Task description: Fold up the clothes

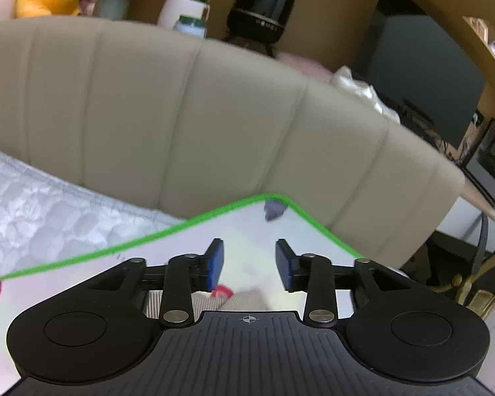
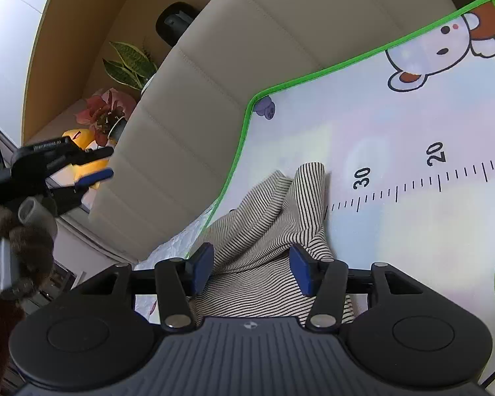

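1. Hovering: the right gripper [image 2: 250,269] hangs over the striped garment [image 2: 264,227], jaws spread wide, blue pads either side of the cloth with clear gaps. Nothing pinched.
2. The left gripper [image 1: 249,264] is also spread, holding nothing. In the right wrist view it shows off to the left [image 2: 89,165], raised in front of the beige headboard [image 2: 214,76] and well apart from the garment.
3. The garment lies bunched on the cartoon mat [image 2: 396,132] near its green-edged corner, just beside the printed ruler's 30 mark [image 2: 361,178]. One narrow part, maybe a sleeve or a folded flap, points toward the ruler. Its near portion is hidden under the right gripper's body, so I can't tell its full layout.
4. In the left wrist view only a blurred scrap of the striped cloth [image 1: 214,300] peeks out below the fingers; the mat [image 1: 148,264] fills the rest, with the quilted bedding [image 1: 49,198] beyond it.
5. Step, as I judge it: between grasps, either lining up a pick or just off a release. Can't tell which. The fold looks unfinished: the cloth is rumpled, no clean rectangle.
6. Next move calls for: lowering the right gripper onto one edge or ridge of the fabric, closing on a single layer, and bringing the left one down onto a matching edge so both lift evenly.
7. Risk: grabbing several bunched layers at once, which would drag the whole pile instead of turning a flap.
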Demonstrator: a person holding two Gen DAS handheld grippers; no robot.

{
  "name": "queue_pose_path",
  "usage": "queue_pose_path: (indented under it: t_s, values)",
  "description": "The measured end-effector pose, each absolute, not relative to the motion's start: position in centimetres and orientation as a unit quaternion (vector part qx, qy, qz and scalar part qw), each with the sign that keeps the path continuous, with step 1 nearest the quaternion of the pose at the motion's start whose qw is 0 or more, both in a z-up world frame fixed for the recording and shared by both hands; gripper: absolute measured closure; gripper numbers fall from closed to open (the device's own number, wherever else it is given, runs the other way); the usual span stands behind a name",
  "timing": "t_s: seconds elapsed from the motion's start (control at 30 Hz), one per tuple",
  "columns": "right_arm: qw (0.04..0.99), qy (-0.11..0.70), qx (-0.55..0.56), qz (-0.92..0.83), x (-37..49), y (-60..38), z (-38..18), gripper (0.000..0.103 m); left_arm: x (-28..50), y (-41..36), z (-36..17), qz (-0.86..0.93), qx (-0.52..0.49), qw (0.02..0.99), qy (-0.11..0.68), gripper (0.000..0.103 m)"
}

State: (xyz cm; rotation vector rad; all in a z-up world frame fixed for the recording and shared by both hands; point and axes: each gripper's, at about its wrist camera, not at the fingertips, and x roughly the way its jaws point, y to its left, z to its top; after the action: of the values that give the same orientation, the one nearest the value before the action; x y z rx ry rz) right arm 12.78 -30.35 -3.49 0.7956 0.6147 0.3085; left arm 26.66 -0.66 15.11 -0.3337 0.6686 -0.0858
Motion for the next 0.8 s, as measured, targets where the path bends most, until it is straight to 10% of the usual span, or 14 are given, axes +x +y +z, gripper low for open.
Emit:
queue_pose_path:
  t_s: [0.33, 0.63, 0.8]
  values:
    - [0.872, 0.346, 0.320, 0.132, 13.9, -27.8, -5.6, 0.052, 19.1, 9.1, 8.9, 0.068, -0.097, 0.911, 0.395, 0.044]
    - [0.876, 0.402, 0.237, 0.124, 14.7, -24.0, -7.9, 0.047, 5.4, 26.7, 19.9, 0.512, 0.158, 0.821, 0.197, 0.016]
    - [0.884, 0.401, 0.204, 0.129, 14.4, -22.2, -7.7, 0.047, 4.4, 26.8, 19.7, 0.466, 0.035, 0.870, 0.159, 0.008]
